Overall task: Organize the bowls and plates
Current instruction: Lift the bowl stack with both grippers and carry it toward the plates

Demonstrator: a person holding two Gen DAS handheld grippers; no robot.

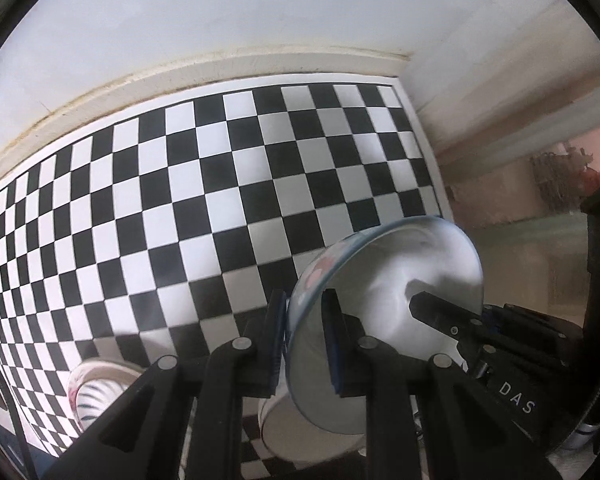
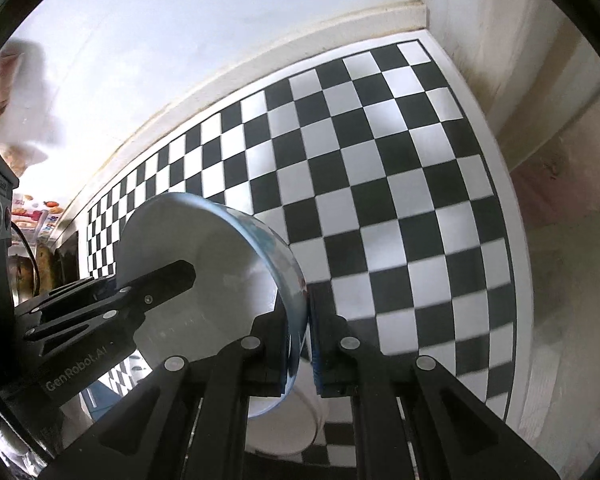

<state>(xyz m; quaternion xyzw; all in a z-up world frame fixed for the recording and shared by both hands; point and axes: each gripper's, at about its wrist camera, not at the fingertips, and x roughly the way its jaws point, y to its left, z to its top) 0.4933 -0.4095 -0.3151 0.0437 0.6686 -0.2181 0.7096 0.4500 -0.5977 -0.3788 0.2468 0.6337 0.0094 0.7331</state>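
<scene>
A white bowl (image 1: 384, 280) with a blue-grey rim and a coloured pattern outside is held in the air, tilted on its side, by both grippers. My left gripper (image 1: 304, 336) is shut on its rim, one finger inside and one outside. My right gripper (image 2: 300, 332) is shut on the opposite rim of the same bowl (image 2: 204, 264). Each view shows the other gripper's finger inside the bowl. A plain white bowl (image 1: 300, 432) stands on the checkered table right below; it also shows in the right wrist view (image 2: 280, 428).
The black and white checkered table (image 1: 220, 184) runs to a white wall at the back. A striped patterned bowl (image 1: 96, 392) stands at the lower left in the left wrist view. The table's right edge (image 2: 512, 240) drops to the floor.
</scene>
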